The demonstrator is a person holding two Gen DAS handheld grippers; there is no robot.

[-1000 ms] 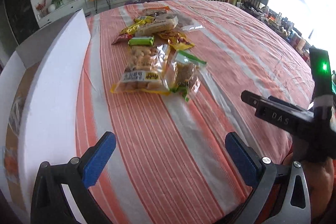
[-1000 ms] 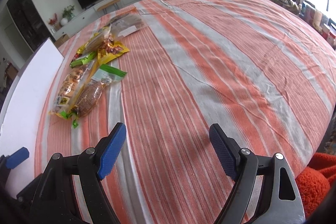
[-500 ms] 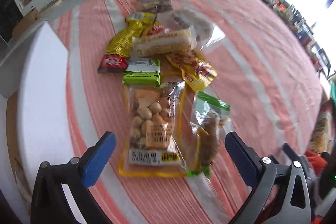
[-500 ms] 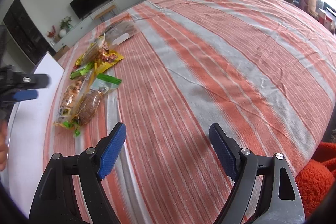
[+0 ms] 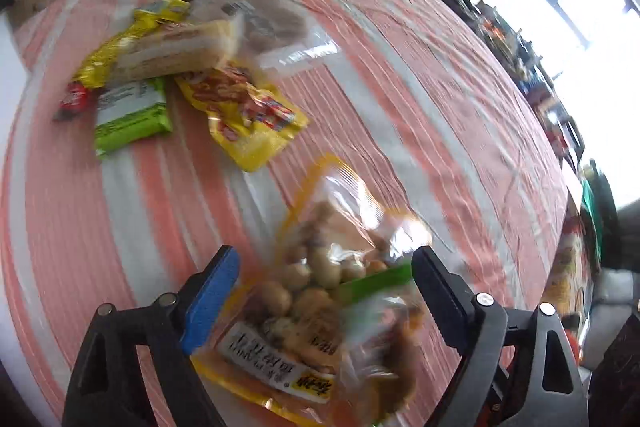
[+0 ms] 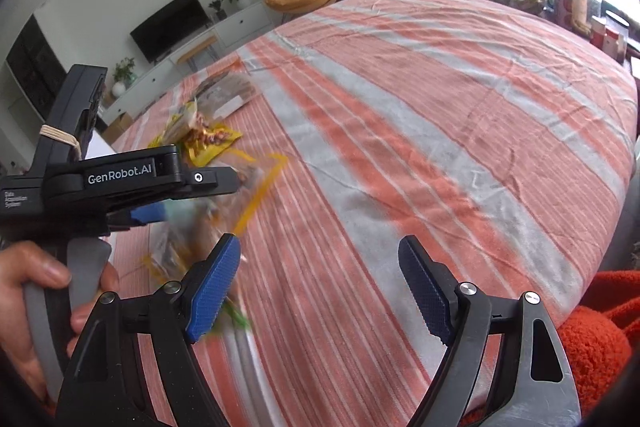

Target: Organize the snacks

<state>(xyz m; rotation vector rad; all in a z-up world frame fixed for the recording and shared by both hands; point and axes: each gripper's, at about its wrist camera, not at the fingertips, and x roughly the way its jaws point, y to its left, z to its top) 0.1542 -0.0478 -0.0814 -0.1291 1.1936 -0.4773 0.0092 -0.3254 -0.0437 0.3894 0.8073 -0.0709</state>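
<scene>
While my left tool (image 5: 324,291) has just been closing, its blue pads sit on both sides of the yellow nut bag (image 5: 304,311) and a clear snack bag (image 5: 384,339), low on the striped bench (image 5: 400,99). I cannot tell if they press. At eleven o'clock lies the snack pile (image 5: 192,67). My right tool (image 6: 320,291) stays open, holding nothing.

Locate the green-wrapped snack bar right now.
Left wrist view, upper left: the green-wrapped snack bar lies on the striped tablecloth, just left of the yellow candy bag and below the sandwich pack.
</scene>
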